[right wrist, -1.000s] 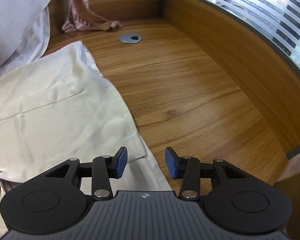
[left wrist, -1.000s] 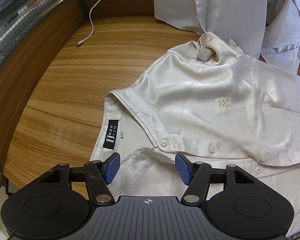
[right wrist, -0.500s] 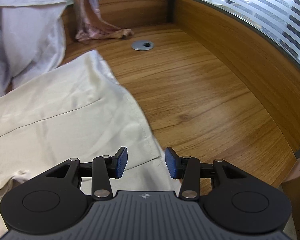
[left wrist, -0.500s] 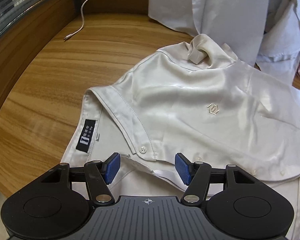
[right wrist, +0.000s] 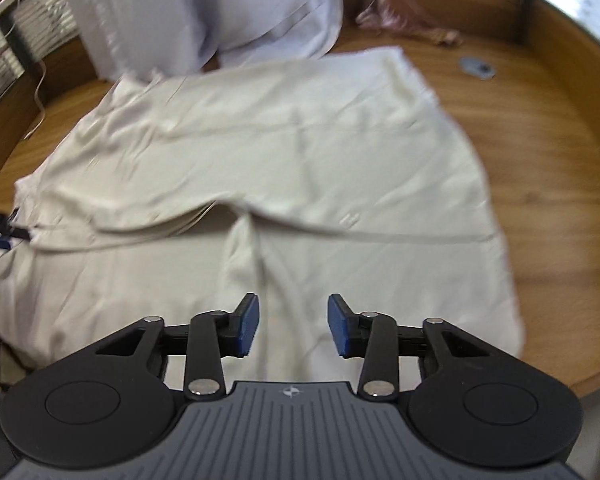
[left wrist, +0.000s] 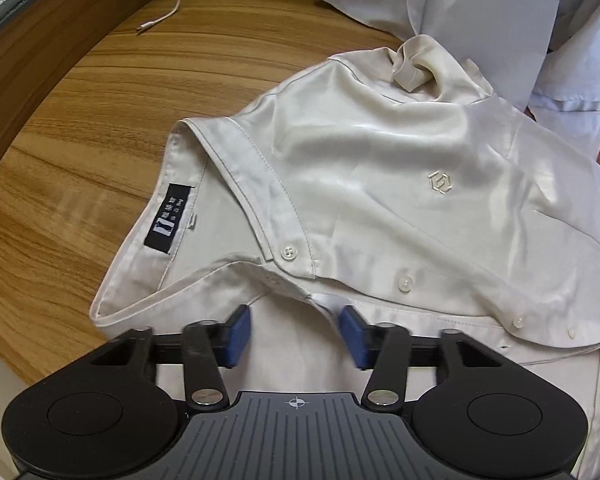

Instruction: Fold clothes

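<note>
A cream satin shirt [left wrist: 380, 168] lies front-up on the wooden table [left wrist: 72, 152], its collar with a black label [left wrist: 169, 220] turned to the left. My left gripper [left wrist: 295, 334] hovers just over the collar opening and the top of the button placket. Its jaws are closing, with cloth beneath them but nothing pinched by the blue pads. In the blurred right wrist view the shirt [right wrist: 300, 152] spreads across the table. My right gripper [right wrist: 293, 324] hangs above its near front panel, jaws closing slightly with only flat fabric below them.
White shirts [left wrist: 460, 0] are heaped at the back of the table, and a pink garment [right wrist: 412, 20] hangs at the far right. A white cable [left wrist: 168, 12] lies at the back left. A round metal grommet [right wrist: 476, 67] sits beyond the hem. A raised wooden rim bounds the table.
My left gripper has sunk closer to the collar and its jaws have narrowed. My right gripper has swung left from the shirt's right edge to over its front, turning as it went.
</note>
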Tool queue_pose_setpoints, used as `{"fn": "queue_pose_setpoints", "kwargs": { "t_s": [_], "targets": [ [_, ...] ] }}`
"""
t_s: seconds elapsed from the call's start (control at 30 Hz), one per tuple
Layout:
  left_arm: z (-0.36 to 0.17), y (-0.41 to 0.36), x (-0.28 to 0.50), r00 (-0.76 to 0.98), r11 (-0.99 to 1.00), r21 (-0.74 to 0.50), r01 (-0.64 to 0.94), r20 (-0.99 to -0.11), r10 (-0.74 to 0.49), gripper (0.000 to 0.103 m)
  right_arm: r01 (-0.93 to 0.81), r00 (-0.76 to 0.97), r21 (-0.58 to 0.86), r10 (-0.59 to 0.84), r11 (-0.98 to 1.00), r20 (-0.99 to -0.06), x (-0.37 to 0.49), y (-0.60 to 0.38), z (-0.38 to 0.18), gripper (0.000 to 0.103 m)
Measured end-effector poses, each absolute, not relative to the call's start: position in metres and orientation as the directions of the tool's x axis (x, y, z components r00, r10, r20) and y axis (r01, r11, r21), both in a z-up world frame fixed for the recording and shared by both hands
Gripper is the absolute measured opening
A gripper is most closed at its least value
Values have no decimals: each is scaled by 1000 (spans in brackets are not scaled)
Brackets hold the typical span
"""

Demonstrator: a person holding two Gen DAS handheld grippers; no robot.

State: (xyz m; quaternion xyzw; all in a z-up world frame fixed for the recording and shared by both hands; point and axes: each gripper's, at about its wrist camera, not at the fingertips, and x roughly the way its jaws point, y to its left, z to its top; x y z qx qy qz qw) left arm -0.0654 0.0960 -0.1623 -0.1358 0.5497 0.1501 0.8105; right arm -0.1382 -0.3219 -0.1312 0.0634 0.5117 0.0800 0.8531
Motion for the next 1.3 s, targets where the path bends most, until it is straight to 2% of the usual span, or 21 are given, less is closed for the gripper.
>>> {"fn": "queue_pose_setpoints", "kwargs": {
  "t_s": [0.07, 0.13, 0.23, 0.4, 0.47, 0.5, 0.53, 0.77, 0.97, 1.1, 1.17, 1.23, 1.27, 1.3],
  "targets": [
    [-163, 95, -64, 351, 929, -44, -368, -932, 95, 33, -63, 446, 197, 204, 978, -871, -145, -311, -139, 42],
    [-164, 93, -63, 354, 940, -30, -339, -930, 98, 16, -48, 430, 183, 185, 982, -884, -153, -302, -147, 42],
    [-160, 92, -64, 372, 950, -22, -311, -923, 100, 9, -20, 422, 171, 163, 985, -892, -163, -296, -156, 42],
    [-144, 97, -67, 414, 962, -26, -273, -906, 93, 4, -5, 428, 127, 117, 992, -896, -171, -286, -165, 42],
    [-137, 100, -70, 428, 966, -27, -256, -899, 88, 4, -15, 439, 102, 98, 995, -893, -171, -280, -165, 38],
    [-133, 101, -72, 435, 969, -25, -247, -896, 87, 4, -19, 445, 88, 88, 996, -891, -171, -277, -165, 24],
    [-130, 102, -74, 441, 972, -21, -236, -893, 88, 3, -24, 451, 74, 77, 997, -889, -172, -275, -165, 3],
    [-110, 113, -87, 475, 977, -27, -212, -876, 79, 3, -11, 515, -16, -8, 1000, -857, -186, -272, -139, 1],
    [-103, 102, -95, 486, 980, -51, -194, -873, 50, 3, -3, 595, -209, -166, 978, -786, -188, -302, -82, 1],
    [-116, 91, -98, 470, 978, -54, -202, -882, 49, 4, -53, 601, -305, -213, 951, -770, -160, -322, -75, 1],
    [-120, 89, -103, 472, 971, -64, -231, -880, 55, 5, -77, 588, -286, -188, 955, -787, -143, -328, -80, 1],
    [-120, 89, -109, 479, 960, -78, -268, -875, 63, 11, -75, 556, -206, -130, 976, -821, -127, -338, -89, 1],
    [-118, 90, -112, 487, 954, -82, -288, -870, 72, 11, -77, 537, -188, -118, 979, -836, -123, -341, -95, 1],
    [-116, 90, -116, 496, 950, -76, -303, -864, 89, 17, -81, 516, -173, -107, 982, -850, -118, -343, -102, 1]
  ]
}}
